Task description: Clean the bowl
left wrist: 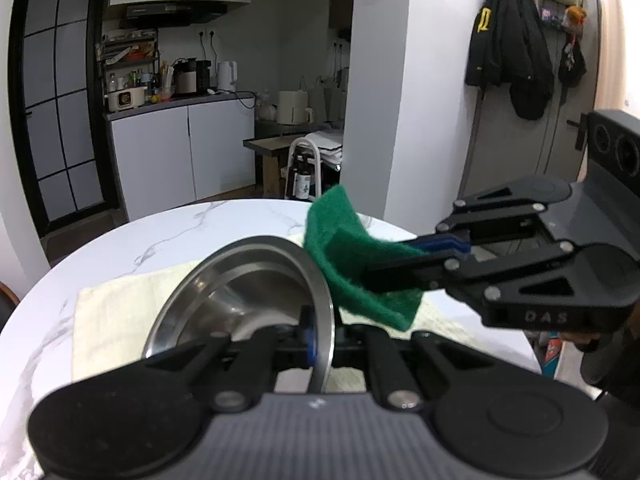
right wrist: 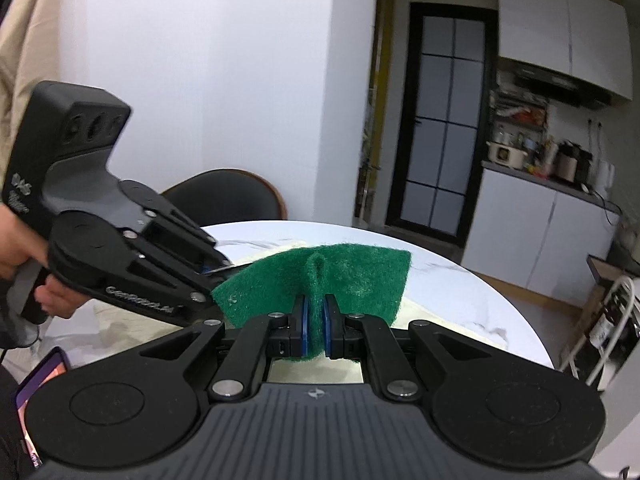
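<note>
A steel bowl (left wrist: 240, 296) is held tilted on its side above a pale cloth (left wrist: 120, 312) on the round marble table (left wrist: 168, 224). My left gripper (left wrist: 314, 336) is shut on the bowl's rim. My right gripper (right wrist: 315, 322) is shut on a folded green scouring pad (right wrist: 352, 276). In the left wrist view the right gripper (left wrist: 404, 268) comes in from the right and holds the pad (left wrist: 352, 256) at the bowl's right rim, outside the bowl. In the right wrist view the left gripper (right wrist: 212, 276) sits left of the pad, and the bowl is hidden behind the pad.
A dark chair (right wrist: 228, 196) stands at the table's far side. A phone (right wrist: 40, 380) lies low on the left in the right wrist view. Kitchen cabinets (left wrist: 180, 156), a cart with bottles (left wrist: 304, 176) and a coat-hung door (left wrist: 516, 48) lie beyond the table.
</note>
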The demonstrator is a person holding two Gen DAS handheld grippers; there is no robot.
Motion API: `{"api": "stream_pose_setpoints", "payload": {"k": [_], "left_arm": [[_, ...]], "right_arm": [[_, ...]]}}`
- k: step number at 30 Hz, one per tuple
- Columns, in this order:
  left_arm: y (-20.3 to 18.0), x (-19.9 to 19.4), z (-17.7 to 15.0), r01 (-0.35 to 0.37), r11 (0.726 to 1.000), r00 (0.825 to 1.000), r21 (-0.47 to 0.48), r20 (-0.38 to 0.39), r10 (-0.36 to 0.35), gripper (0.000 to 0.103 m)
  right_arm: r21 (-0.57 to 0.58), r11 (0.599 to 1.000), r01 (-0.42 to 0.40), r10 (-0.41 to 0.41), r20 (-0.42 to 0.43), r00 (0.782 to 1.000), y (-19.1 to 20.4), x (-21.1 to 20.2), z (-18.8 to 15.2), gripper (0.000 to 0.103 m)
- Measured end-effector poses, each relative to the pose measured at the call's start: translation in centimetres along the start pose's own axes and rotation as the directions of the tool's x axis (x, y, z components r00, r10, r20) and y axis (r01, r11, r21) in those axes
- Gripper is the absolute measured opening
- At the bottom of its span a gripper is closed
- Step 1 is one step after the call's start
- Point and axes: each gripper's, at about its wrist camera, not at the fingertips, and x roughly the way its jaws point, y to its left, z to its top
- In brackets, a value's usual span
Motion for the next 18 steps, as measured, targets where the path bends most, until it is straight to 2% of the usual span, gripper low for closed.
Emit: {"api": "stream_pose_setpoints", "payload": {"k": [8,18], "left_arm": [[0.6,-1.3,0.0,0.036,0.999,0.997,-0.026,0.066,-0.034,0.007],[0.8,-2.0,-0.4,0.042,0.998,0.995,-0.039,0.092,-0.039,0.007]], "right_arm": [[0.01,0.999,-0.051,0.05,0.056,0.997,0.4,0.0,1.1,0.008],[-0.015,0.995,-0.098,0.099,0.087,0.991,1.4,0.2,2.1,0.008]]}}
